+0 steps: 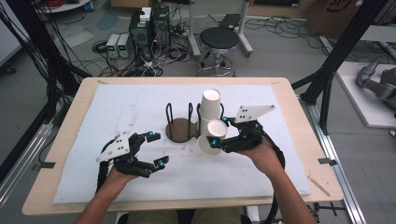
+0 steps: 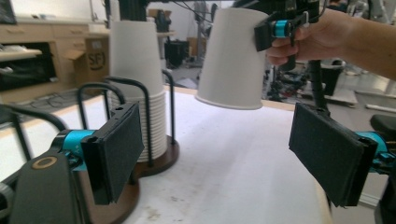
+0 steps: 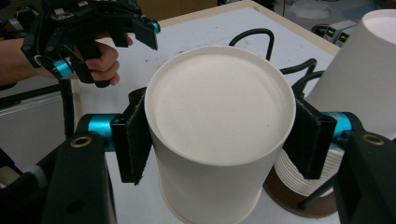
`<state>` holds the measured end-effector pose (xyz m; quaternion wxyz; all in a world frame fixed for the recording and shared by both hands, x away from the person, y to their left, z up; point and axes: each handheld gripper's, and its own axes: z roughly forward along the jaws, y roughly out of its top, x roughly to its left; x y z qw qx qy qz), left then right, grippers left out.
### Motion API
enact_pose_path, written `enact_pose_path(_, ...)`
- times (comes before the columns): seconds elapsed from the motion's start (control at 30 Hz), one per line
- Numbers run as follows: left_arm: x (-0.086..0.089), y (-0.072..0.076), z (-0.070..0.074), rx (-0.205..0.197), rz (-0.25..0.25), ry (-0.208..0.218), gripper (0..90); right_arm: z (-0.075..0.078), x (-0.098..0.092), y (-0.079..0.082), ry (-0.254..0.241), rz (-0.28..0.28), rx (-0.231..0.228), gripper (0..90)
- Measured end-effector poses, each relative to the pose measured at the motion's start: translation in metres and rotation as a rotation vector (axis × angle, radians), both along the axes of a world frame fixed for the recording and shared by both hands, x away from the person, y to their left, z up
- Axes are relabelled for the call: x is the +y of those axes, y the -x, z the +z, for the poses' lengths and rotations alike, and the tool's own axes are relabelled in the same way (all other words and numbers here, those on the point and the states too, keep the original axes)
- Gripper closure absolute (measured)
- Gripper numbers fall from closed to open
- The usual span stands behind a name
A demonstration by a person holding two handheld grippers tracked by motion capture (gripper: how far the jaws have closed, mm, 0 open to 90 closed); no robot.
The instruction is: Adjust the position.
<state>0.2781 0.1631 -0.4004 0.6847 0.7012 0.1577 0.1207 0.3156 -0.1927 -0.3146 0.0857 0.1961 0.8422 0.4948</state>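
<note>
One loose paper cup (image 1: 211, 136), upside down, is clenched by the right gripper (image 1: 219, 132); one cup stack (image 1: 209, 108) stands in the rack (image 1: 180, 122). Left gripper (image 1: 156, 149) fingers gape, empty.

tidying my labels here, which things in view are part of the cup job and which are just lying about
In the job:
- right gripper, shut on an upside-down paper cup
- stack of paper cups
- wire cup rack on its wooden base
- left gripper, open, holding nothing

Lying about:
- round stool
- electronics boxes and cables on the floor
</note>
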Motion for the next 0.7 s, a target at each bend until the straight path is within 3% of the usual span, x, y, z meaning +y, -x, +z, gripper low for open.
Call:
enact_pose_path(0.27,-0.027,-0.007,-0.001,0.043,-0.046,-0.014,15.2,-0.002,0.011,0.002,-0.013,0.038,0.011,33.2)
enact_pose_path(0.7,-0.06,-0.018,0.001,0.036,-0.103,-0.01,15.2,-0.006,0.019,0.005,-0.018,0.075,0.022,33.2)
